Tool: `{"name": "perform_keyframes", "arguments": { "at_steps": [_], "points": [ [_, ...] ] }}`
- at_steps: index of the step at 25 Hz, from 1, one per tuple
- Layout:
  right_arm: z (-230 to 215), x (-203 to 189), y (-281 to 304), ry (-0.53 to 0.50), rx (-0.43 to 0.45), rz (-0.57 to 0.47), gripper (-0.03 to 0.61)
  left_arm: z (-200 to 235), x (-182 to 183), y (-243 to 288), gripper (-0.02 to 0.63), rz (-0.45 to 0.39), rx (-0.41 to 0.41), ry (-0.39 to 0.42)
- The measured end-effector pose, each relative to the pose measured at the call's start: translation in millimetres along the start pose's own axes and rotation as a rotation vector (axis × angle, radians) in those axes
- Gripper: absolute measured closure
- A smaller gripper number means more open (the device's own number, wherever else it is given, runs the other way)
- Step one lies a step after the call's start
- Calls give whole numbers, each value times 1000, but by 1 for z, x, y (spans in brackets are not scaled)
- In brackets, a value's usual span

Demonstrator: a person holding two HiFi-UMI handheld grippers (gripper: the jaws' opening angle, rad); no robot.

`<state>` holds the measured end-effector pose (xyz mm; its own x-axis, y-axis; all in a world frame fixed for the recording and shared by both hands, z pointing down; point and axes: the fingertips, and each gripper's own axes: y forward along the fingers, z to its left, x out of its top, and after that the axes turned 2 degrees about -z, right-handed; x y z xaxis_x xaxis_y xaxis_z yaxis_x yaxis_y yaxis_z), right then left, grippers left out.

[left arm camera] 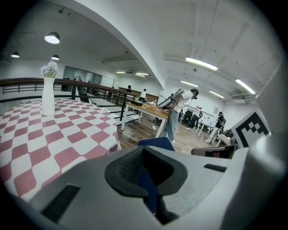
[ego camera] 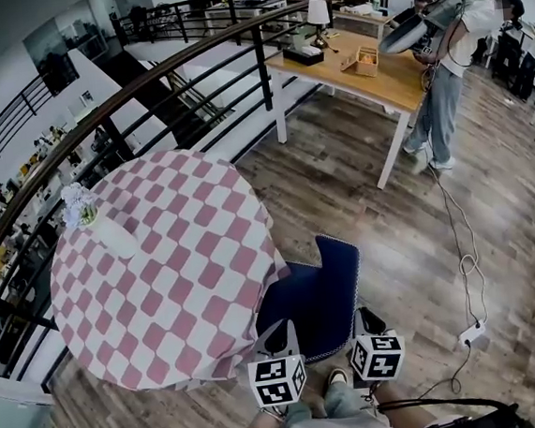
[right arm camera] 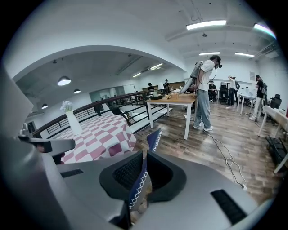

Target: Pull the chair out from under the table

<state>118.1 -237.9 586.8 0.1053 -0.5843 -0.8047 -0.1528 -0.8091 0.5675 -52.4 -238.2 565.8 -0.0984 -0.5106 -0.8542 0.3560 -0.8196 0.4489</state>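
Blue chair (ego camera: 315, 293) sits right at the round checked table (ego camera: 160, 266), its seat meeting the cloth's edge. Left gripper (ego camera: 277, 337) is clamped tight on the backrest's near edge, and right gripper (ego camera: 366, 326) is pinched closed on that same edge, just beside it

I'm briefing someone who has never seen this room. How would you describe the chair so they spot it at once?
Find the round table, checked pink and white, beside the black railing. The chair stands at its near edge, seat partly under it, the left gripper and right gripper shut on its back. It alone is dark blue, edged with white zigzag stitching.
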Motion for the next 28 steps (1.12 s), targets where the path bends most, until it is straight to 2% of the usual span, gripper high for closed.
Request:
{"name": "perform_keyframes", "arguments": {
  "at_steps": [10, 22, 28],
  "points": [
    [-12, 0, 27, 12, 27, 37, 551, -1, -3, 20, 611, 35, 28, 9],
    [-14, -18, 54, 29, 59, 114, 455, 7, -21, 35, 611, 90, 53, -15],
    [-15, -22, 65, 32, 63, 142, 434, 11, -27, 43, 611, 112, 58, -28]
  ]
}}
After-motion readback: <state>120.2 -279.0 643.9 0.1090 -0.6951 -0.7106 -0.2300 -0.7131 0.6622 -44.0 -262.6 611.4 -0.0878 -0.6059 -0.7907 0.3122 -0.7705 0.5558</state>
